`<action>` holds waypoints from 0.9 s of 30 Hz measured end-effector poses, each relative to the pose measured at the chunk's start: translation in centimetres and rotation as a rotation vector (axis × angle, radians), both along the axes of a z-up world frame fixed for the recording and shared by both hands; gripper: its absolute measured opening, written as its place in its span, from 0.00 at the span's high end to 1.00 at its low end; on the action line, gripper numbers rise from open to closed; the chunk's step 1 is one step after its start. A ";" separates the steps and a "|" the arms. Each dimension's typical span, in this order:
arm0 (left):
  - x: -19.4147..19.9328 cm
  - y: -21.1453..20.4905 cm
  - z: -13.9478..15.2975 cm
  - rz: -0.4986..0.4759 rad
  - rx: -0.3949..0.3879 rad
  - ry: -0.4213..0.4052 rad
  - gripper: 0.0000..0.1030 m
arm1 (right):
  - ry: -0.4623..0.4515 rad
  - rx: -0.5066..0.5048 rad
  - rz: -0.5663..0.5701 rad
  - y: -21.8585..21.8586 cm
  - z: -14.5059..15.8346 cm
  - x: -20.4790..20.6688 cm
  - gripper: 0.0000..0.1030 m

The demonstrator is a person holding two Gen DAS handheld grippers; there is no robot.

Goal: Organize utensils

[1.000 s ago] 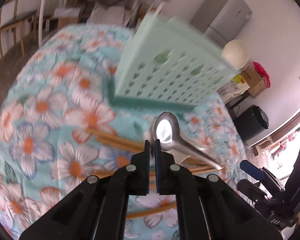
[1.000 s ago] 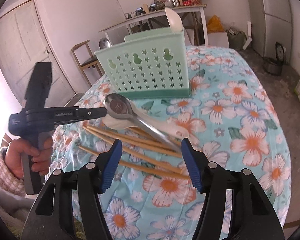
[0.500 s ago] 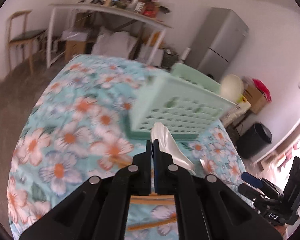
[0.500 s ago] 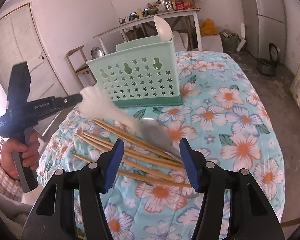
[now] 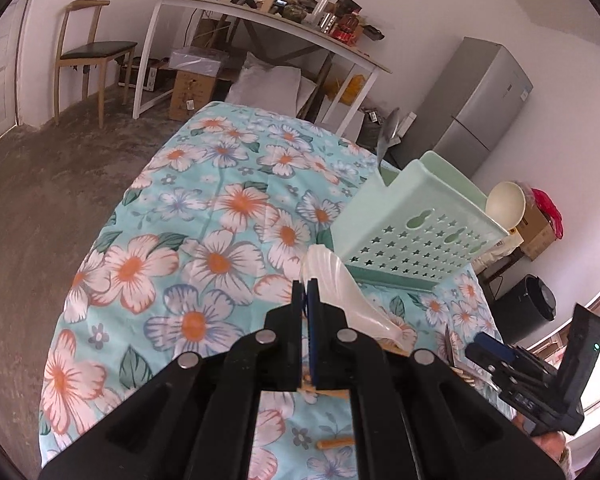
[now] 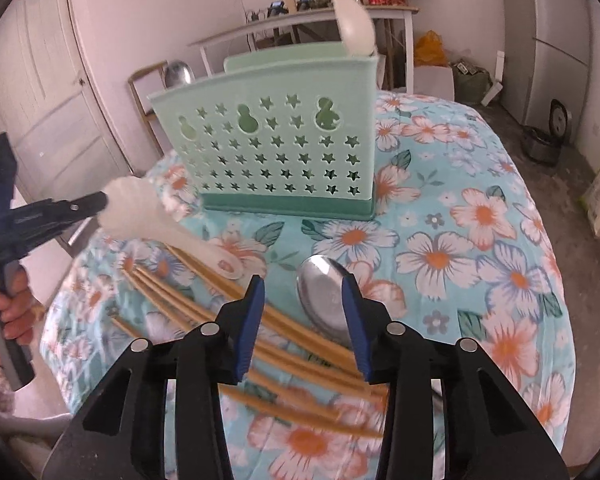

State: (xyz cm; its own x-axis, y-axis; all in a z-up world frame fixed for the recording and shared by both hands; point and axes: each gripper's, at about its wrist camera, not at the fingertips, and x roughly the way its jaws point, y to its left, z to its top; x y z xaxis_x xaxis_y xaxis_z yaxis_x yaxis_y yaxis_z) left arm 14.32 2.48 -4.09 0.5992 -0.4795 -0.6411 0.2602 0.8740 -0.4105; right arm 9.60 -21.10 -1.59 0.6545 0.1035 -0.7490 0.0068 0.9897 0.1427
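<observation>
- The left tool [image 5: 307,294] is clamped on the bowl end of a white plastic spoon [image 5: 342,292]; in the right wrist view the same spoon [image 6: 160,216] hangs tilted above the table, its handle slanting down toward the chopsticks.
- The right tool [image 6: 302,312] stands wide open, holding nothing, low over the table.
- A metal spoon [image 6: 324,300] lies on the floral tablecloth [image 6: 480,240], its bowl showing between the right tool's blue pads, its handle hidden under the tool.
- Several wooden chopsticks [image 6: 204,304] lie in a loose fan on the cloth, just left of the metal spoon and running under the right tool.
- A mint-green utensil holder [image 6: 276,136] with star-shaped holes stands upright on the table, beyond the chopsticks.
- A white spoon [image 6: 354,24] stands in the holder's right end, bowl up, seen from the right wrist.
- A second metal spoon [image 5: 388,132] sticks up at the holder's far side.
- The table [image 5: 220,216] is covered all over by the floral cloth.
</observation>
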 end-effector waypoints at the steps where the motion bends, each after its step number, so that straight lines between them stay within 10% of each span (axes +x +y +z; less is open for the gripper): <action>1: 0.1 0.0 0.0 0.000 -0.001 0.001 0.99 | 0.008 -0.009 0.003 0.1 -0.2 0.4 0.68; 13: 0.1 0.7 -0.3 0.002 -0.016 0.007 0.98 | 0.059 -0.140 -0.023 1.2 -1.4 2.1 0.98; 27: -1.4 1.5 3.5 -0.023 -0.052 -0.130 0.99 | -0.118 0.136 -0.159 -5.3 6.2 -1.0 1.00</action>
